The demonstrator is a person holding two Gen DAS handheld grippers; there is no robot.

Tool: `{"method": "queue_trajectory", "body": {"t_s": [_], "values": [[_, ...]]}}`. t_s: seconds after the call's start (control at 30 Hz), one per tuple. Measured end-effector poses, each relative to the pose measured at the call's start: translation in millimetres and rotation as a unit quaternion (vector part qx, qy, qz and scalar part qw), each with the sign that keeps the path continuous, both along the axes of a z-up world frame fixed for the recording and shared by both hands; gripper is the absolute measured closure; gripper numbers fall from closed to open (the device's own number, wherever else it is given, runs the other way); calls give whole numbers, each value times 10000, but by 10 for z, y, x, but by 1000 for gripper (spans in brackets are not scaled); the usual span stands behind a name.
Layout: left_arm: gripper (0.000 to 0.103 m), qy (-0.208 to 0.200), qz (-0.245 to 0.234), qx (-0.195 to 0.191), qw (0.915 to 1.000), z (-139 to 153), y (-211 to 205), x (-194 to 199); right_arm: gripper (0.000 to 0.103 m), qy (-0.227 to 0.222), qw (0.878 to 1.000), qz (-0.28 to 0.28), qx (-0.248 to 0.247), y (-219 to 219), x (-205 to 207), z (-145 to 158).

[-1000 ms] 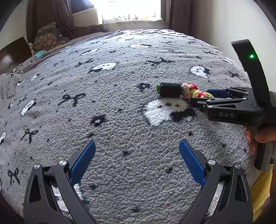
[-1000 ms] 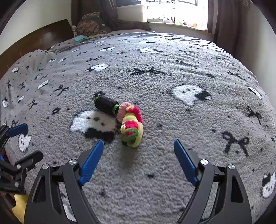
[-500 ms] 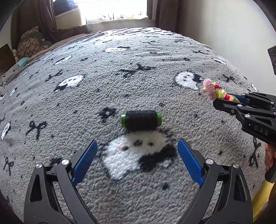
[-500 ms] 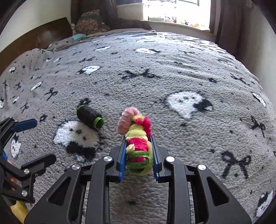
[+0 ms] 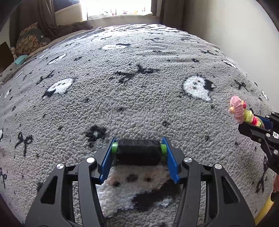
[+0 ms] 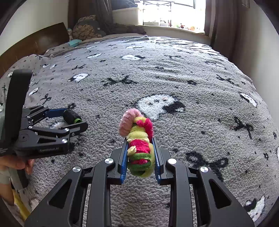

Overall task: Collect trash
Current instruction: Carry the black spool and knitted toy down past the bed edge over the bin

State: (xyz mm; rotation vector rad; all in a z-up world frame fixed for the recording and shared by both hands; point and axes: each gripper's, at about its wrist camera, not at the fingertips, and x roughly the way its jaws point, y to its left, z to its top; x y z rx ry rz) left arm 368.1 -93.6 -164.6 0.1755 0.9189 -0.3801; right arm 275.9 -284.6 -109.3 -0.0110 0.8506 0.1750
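Observation:
My left gripper (image 5: 139,148) is shut on a spool of black thread (image 5: 138,152) with green ends, gripping it end to end just at the grey blanket (image 5: 122,87). The spool also shows in the right wrist view (image 6: 70,117), between the left gripper's blue pads. My right gripper (image 6: 139,152) is shut on a bundle of fuzzy pink, yellow, red and green pipe cleaners (image 6: 138,139) and holds it above the blanket. The bundle also shows at the right edge of the left wrist view (image 5: 242,113).
The grey patterned blanket covers a bed. Pillows (image 6: 85,29) and a dark wooden headboard (image 6: 34,43) lie at the far left, a window (image 6: 170,12) with curtains at the back. A wall (image 5: 235,35) runs along the right. Something yellow (image 5: 263,209) sits at the bed's near edge.
My left gripper moved forward and closed on the thread spool. My right gripper, holding the pipe cleaner bundle, lifted it slightly higher above the blanket.

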Motion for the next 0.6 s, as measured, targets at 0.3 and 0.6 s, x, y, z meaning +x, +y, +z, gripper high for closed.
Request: {"method": "queue_trajectory", "body": {"t_s": [0.3,0.6], "values": [[52,-333,-51,-119,9994,400,69,-578,77,-232,9995,-174,-123,-7,-316,154],[52,-773,-136,-244,9966,896,99,-1307,77,-609,9978,-205,-177,11,-834,374]]}}
